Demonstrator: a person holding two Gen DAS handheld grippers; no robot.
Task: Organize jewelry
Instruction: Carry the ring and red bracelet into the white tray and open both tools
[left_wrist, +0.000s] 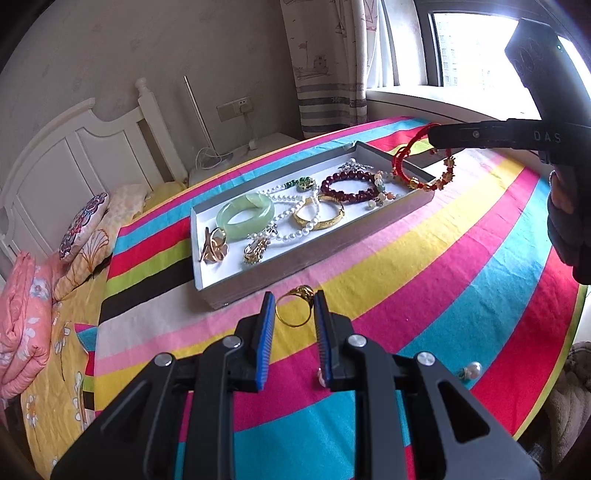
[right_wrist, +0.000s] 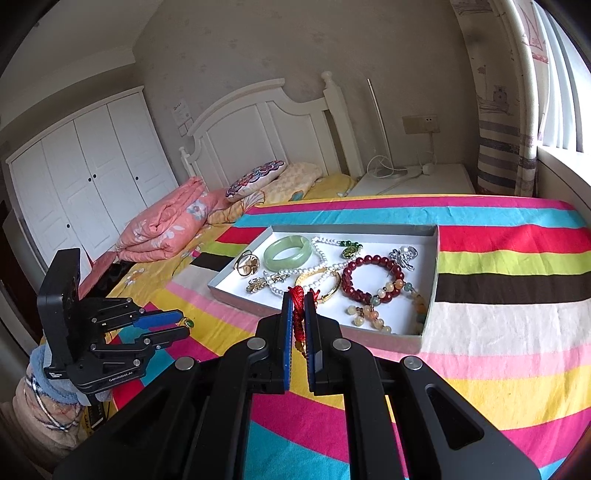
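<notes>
A grey tray (left_wrist: 369, 225) (right_wrist: 430, 280) on the striped cloth holds a green jade bangle (left_wrist: 245, 216) (right_wrist: 287, 252), pearl necklace (left_wrist: 291, 221), gold bangle (left_wrist: 319, 214) (right_wrist: 325, 282), dark red bead bracelet (left_wrist: 349, 186) (right_wrist: 371, 277) and other pieces. My left gripper (left_wrist: 294, 308) (right_wrist: 181, 325) is open around a gold ring (left_wrist: 295, 304) with a green stone (right_wrist: 189, 324), just in front of the tray. My right gripper (right_wrist: 298, 302) (left_wrist: 436, 134) is shut on a red cord bracelet (left_wrist: 424, 166) (right_wrist: 298, 314), hanging over the tray's right end.
A pearl earring (left_wrist: 471, 370) lies on the cloth (left_wrist: 461, 258) at the right. A bed with a pink quilt (right_wrist: 166, 225) and pillows lies to the left. A white nightstand (right_wrist: 417, 181) and window sit behind the table.
</notes>
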